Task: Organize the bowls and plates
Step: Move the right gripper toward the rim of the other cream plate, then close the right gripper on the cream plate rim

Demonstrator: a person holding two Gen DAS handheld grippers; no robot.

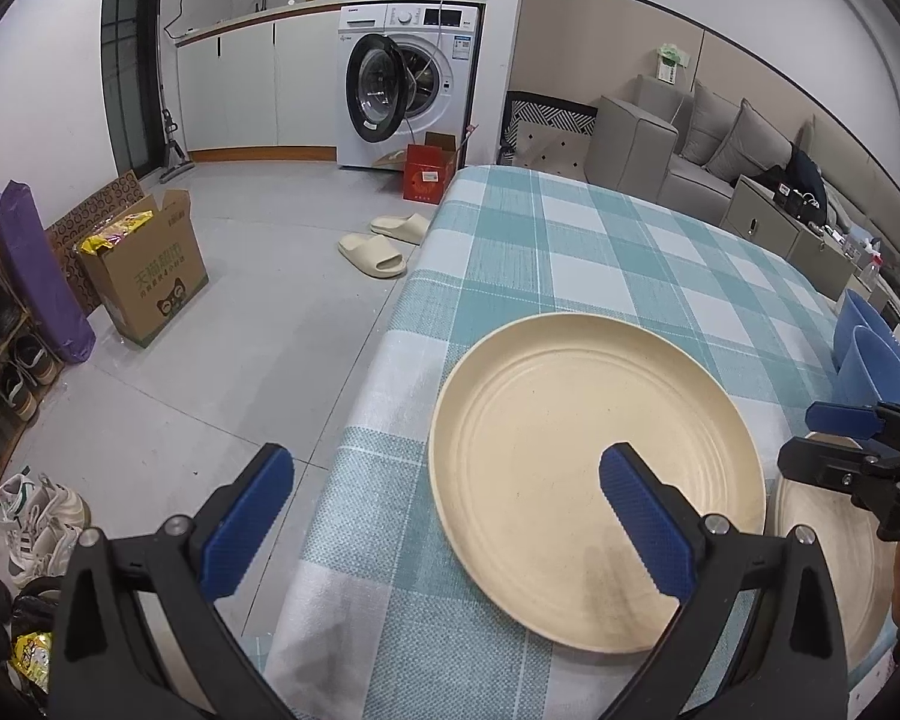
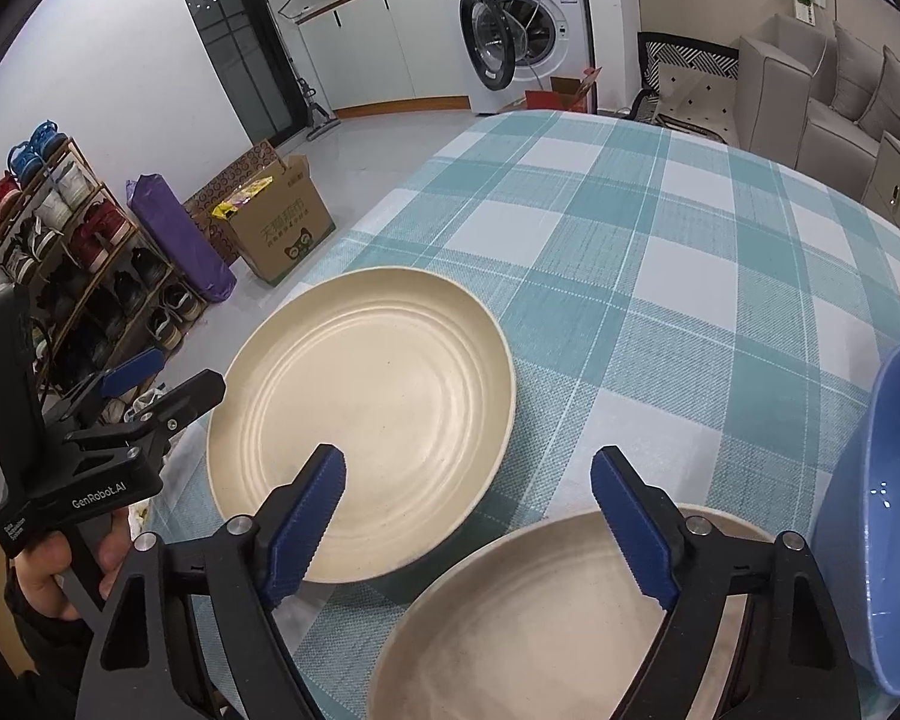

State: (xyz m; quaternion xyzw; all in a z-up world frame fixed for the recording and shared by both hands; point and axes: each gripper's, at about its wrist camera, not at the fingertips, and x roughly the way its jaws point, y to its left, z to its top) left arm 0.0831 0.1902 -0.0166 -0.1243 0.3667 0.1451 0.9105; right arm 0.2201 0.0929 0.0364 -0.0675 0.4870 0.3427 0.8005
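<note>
I keep both the left gripper and the right gripper wide open and empty, to take the cream plates

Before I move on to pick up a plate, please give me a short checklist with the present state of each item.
1. Left gripper open and empty: ok.
2. Right gripper open, nothing pressed between pads: ok.
3. Far plate flat on the tablecloth, empty: ok.
4. Near plate below the right gripper, rim free: ok.
5. Far plate close to table edge: not ok.
6. Blue bowl stable beside near plate: cannot tell.
</note>
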